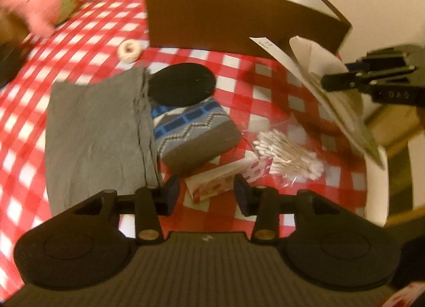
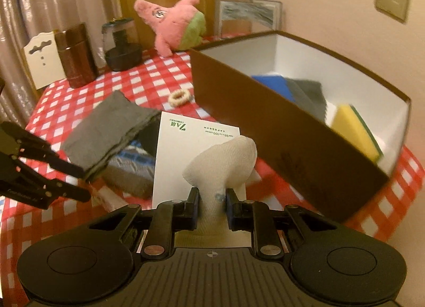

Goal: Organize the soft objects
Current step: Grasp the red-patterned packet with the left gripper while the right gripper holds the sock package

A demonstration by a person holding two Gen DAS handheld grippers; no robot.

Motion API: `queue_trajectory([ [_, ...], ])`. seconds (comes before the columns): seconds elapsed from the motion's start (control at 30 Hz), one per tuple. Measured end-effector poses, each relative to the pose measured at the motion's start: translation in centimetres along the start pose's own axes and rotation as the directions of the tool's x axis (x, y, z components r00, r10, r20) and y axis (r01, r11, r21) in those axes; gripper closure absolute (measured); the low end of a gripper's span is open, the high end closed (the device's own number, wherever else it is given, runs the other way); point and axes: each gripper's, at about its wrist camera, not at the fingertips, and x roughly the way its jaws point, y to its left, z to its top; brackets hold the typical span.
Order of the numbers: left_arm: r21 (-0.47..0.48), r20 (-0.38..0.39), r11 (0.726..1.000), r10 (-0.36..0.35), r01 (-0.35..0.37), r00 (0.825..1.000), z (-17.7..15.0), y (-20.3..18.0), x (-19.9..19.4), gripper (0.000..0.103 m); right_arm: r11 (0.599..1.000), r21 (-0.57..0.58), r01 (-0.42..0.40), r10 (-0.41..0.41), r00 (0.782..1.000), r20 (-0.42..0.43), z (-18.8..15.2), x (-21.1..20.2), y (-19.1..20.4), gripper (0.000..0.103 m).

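1. Clearly the right gripper point(image 2: 212, 207) is the arm in play: its jaws pinch a white sock point(image 2: 223, 158) on a card backing point(image 2: 195, 153), lifted off the checked tablecloth point(image 2: 127, 78).
2. Long axis of the sock runs forward from the jaws, away from the camera, with the toe end bulging beyond the fingertips and the card standing behind it.
3. Ahead and to the right lies the brown box point(image 2: 279, 126), open at the top. Its near wall sits between the sock and the white interior, so my judgement is that the coming move must carry the sock up and over that wall, then rightward.
4. Inside the box are a yellow sponge point(image 2: 353, 131), a dark grey pad point(image 2: 309, 93) and a blue piece point(image 2: 273, 84); bare floor shows near the back corner.
5. Meanwhile the left gripper point(image 1: 205, 195) hovers with jaws spread and nothing between them, over a small strawberry-print packet point(image 1: 212, 182). Just beyond are a patterned knit sock point(image 1: 194, 131), a grey folded cloth point(image 1: 98, 134) and a bag of cotton swabs point(image 1: 287, 155).
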Motion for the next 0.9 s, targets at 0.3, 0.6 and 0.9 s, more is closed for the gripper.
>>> queue_trajectory([
  [0.3,0.263,-0.065,0.961,-0.071,0.086,0.995,0.6,-0.8,2.5,0.06,0.995,0.082,0.053,-0.051,0.998,-0.029,-2.7,-1.9,-0.6,0.083],
  [0.6,0.316,-0.104,0.943,-0.071,0.101,0.992,-0.5,-1.7,2.6,0.099,0.986,0.143,0.083,-0.076,0.996,-0.054,-4.3,-2.8,-0.9,0.083],
  [0.9,0.214,-0.054,0.974,-0.07,0.08,0.996,-0.6,-1.8,0.7,0.103,0.988,0.13,0.078,-0.072,0.996,-0.049,-4.2,-2.9,0.1,0.082],
])
